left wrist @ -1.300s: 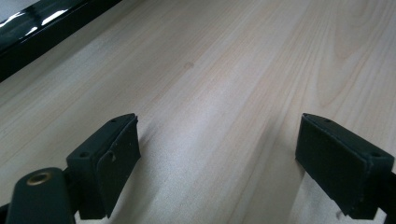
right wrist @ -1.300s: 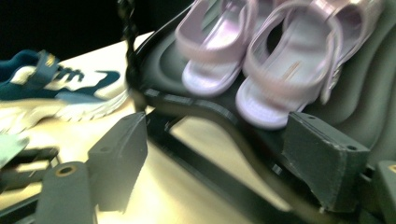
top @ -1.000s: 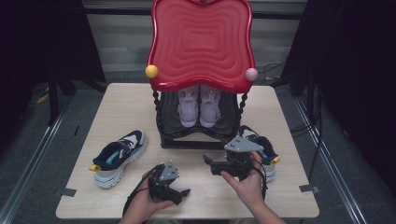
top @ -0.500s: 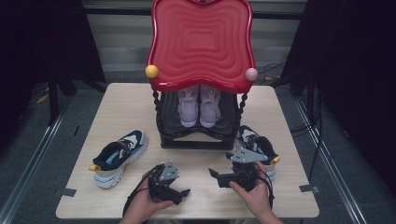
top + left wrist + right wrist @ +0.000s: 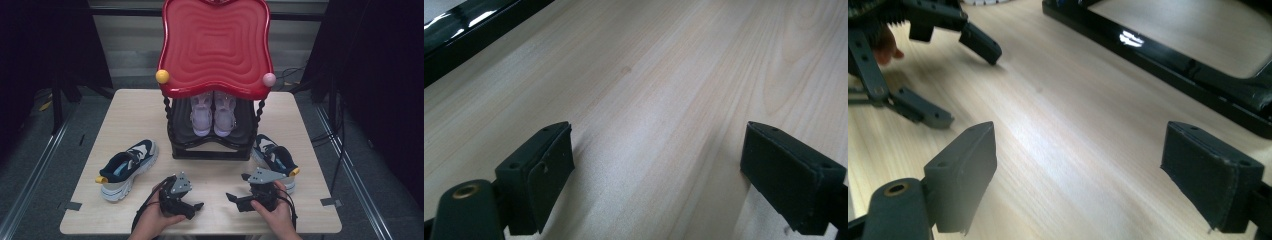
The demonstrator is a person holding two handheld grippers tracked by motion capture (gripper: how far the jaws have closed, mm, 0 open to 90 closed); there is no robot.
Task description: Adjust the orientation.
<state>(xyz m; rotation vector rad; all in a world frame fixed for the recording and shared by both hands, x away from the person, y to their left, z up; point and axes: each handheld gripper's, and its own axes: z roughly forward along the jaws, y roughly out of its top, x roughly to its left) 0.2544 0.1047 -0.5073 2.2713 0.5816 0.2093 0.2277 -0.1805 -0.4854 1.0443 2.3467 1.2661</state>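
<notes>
My left gripper (image 5: pixel 192 205) has not moved over the last second; it sits low near the front edge of the pale wooden table (image 5: pixel 125 107), jaws spread wide over bare wood with nothing between them. Well to its left, toward the front-left corner, the navy-and-white sneaker with a yellow heel tab (image 5: pixel 125 167) lies on its sole, toe pointing toward the black glossy shoe rack with twisted posts and a red wavy top (image 5: pixel 216 45). I judge that sneaker the left side's likely target, and the wood between it and my jaws is open. On the rack's lower shelf a pair of pale lilac sneakers (image 5: pixel 213 114) stands heels toward me. The change is on the right: my right gripper (image 5: pixel 239 198) has pulled back from beside the matching navy sneaker (image 5: pixel 277 160) near the table's right edge and now rests close to the front edge, released and empty. That shoe is free, lying just beside the rack's right foot. Room is good across the front strip, but the rack's black base rail (image 5: pixel 1168 57) runs close ahead of the right jaws, and the two grippers are near each other.
</notes>
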